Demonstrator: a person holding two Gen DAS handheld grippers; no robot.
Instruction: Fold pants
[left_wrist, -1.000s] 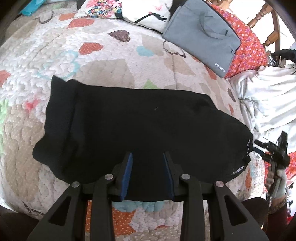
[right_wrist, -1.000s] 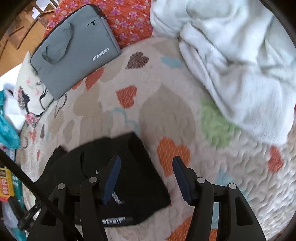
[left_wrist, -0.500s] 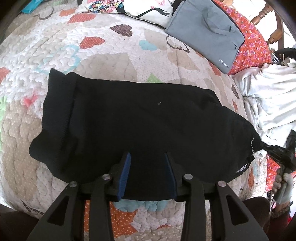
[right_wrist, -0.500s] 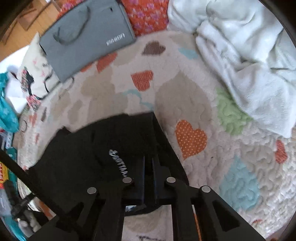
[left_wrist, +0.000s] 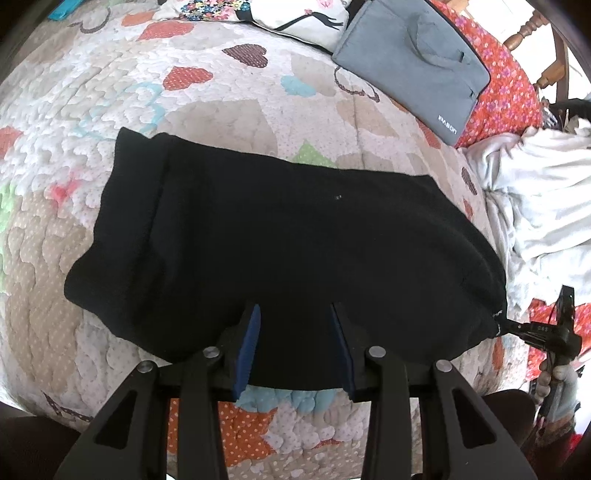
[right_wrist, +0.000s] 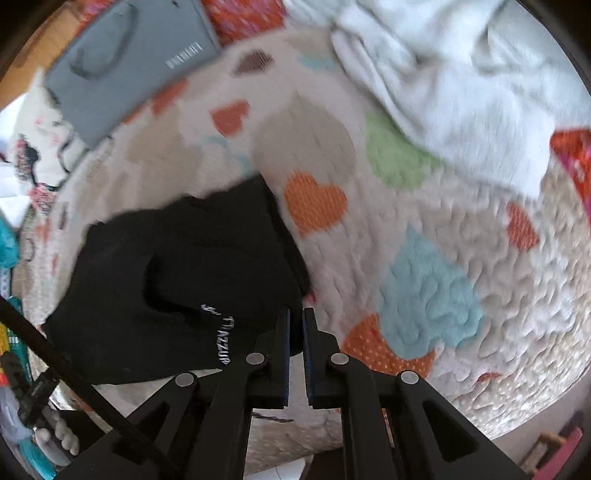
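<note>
The black pants (left_wrist: 288, 243) lie folded lengthwise across the heart-patterned quilt (left_wrist: 207, 122). My left gripper (left_wrist: 293, 314) is open, its blue-padded fingers over the near edge of the pants at their middle, holding nothing. My right gripper (right_wrist: 294, 314) is shut on the right end of the pants (right_wrist: 177, 280), beside the white lettering (right_wrist: 221, 338). It also shows in the left wrist view (left_wrist: 517, 326), pinching the pants' right corner, which is lifted a little. The right wrist view is blurred.
A grey laptop bag (left_wrist: 410, 55) lies at the back right on a red floral cover (left_wrist: 506, 88). A white blanket (left_wrist: 535, 195) is heaped at the right, also in the right wrist view (right_wrist: 461, 85). Patterned pillows (left_wrist: 280, 14) sit at the back.
My right gripper closed from wide open onto the right end of the pants and has drawn that corner up and outward. My left gripper stayed open over the near edge.
</note>
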